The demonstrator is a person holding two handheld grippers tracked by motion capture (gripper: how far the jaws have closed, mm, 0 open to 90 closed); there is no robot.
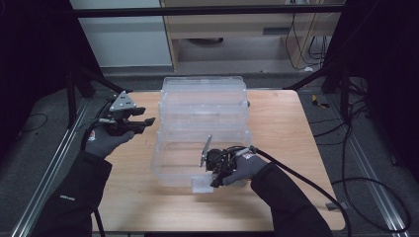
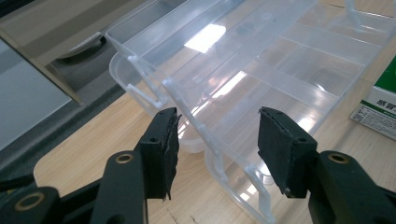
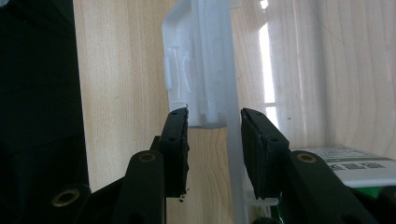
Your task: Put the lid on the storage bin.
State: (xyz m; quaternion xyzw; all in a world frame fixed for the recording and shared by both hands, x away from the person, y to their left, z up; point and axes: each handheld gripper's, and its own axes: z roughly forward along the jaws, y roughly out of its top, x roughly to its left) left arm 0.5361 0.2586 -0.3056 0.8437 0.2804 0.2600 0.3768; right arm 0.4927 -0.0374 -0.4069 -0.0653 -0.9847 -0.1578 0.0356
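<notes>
A clear plastic compartment box [image 1: 159, 157] lies on the wooden table [image 1: 286, 128] with its lid [image 1: 203, 86] folded back. My right gripper [image 1: 215, 181] points down at the box's front edge. In the right gripper view the right gripper [image 3: 215, 121] is shut on the white latch tab [image 3: 196, 70] and the front wall beside it. My left gripper [image 1: 148, 123] is raised to the left of the box, level and aimed at it. In the left gripper view its jaws stand open [image 2: 217, 126] with nothing between them, and the box's divided trays [image 2: 261, 79] lie beyond.
A green and white carton [image 2: 380, 105] sits by the box, also seen in the right gripper view as the carton [image 3: 355, 163]. Black frame bars [image 1: 341, 79] stand at the table's far corners. A rail [image 1: 49, 168] runs along the table's left side.
</notes>
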